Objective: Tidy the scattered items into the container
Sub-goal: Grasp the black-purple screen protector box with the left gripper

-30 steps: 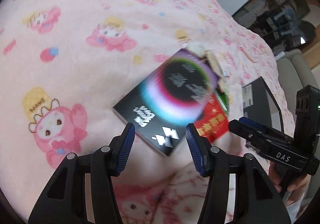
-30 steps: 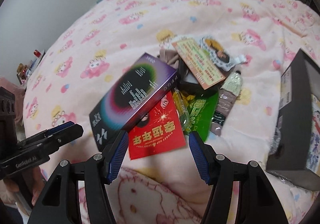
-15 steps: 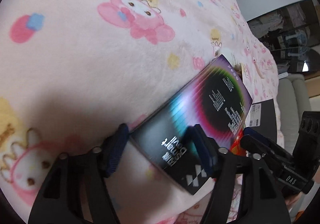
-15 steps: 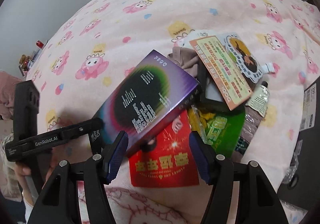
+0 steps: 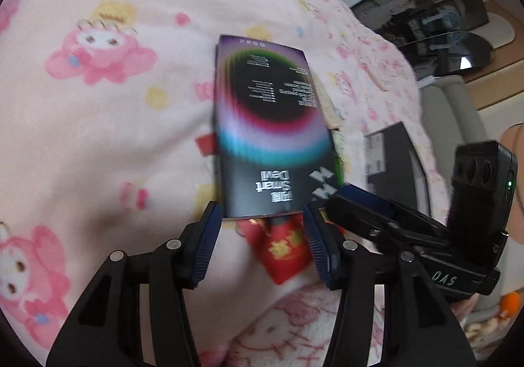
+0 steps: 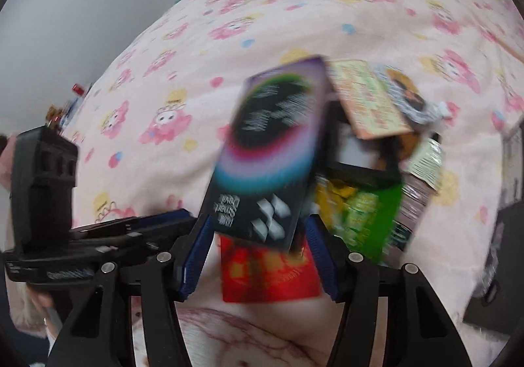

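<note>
A black and purple box with a rainbow ring points straight away from my left gripper. Its near end sits between the fingertips, and the closing jaws touch both side edges. In the right wrist view the box stands tilted up over a red packet. My right gripper is closing, with the box's lower end and the red packet between its fingers, which stand clear of both. The black container lies on the bed to the right.
A pile lies right of the box: a green packet, an orange card, a round-printed pouch and a brown sachet. All rest on a pink cartoon blanket. The container's dark wall is at the right edge.
The box has swung from lying diagonal to lengthwise in line with my left gripper and now sits only at its fingertips. The left jaws widened, then narrowed. The right gripper has come closer.
</note>
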{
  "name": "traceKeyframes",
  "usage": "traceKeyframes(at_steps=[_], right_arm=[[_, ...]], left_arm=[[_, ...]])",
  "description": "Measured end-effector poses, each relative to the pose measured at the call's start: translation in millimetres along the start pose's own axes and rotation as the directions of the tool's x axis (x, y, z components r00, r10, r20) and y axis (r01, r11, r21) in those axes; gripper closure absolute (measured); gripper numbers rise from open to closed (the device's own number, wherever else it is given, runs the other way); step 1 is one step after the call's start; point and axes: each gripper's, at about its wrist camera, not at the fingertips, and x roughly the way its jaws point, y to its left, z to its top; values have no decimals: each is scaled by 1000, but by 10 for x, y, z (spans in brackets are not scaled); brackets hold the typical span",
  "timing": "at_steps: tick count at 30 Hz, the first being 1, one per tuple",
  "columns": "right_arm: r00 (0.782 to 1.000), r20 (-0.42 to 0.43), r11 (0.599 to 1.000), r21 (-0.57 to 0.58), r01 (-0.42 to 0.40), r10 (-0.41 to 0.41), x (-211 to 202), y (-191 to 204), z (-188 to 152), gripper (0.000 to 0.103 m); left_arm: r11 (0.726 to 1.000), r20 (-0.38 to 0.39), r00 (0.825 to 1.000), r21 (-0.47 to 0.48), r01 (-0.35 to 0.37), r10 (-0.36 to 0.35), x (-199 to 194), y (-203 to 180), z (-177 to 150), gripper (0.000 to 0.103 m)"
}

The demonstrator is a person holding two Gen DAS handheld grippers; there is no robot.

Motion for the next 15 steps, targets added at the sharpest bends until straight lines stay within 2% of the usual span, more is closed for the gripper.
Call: traceKeyframes(at_steps=[2,6,8,10,11,12,13,15], right_arm=[[1000,3,999,23,-29,29,-10,-88,2,48],[1000,28,1000,-10,4,-4,20,-55,144,48],[999,29,999,-33,-25,26,106,-27,229,48],[999,10,998,-55,-31,32,232,-13,288,48],[1000,19,997,-77,-23,25,260,4,308,52],[1000,23,995,-95,-13,16,271,20,313,60],[1000,10,994,-107,-8,9,281,23,312,63],[1000,18,994,-111,11,-9,239,24,279,64]], left_arm=[[999,19,998,-9,-53,53,-7,37,43,51],[996,53,997,-75,-55,59,81,242,274,51],[996,46,997,-69,-63,67,198,265,390,51],[997,27,999,-66,-38,40,321,279,468,51],[998,14,1000,-64,-24,25,394,258,505,51],[998,-2,1000,-62,-10,10,431,252,521,51],[998,-29,1000,-55,-4,3,476,217,522,48],[999,-34,999,-8,-40,40,425,111,507,48]])
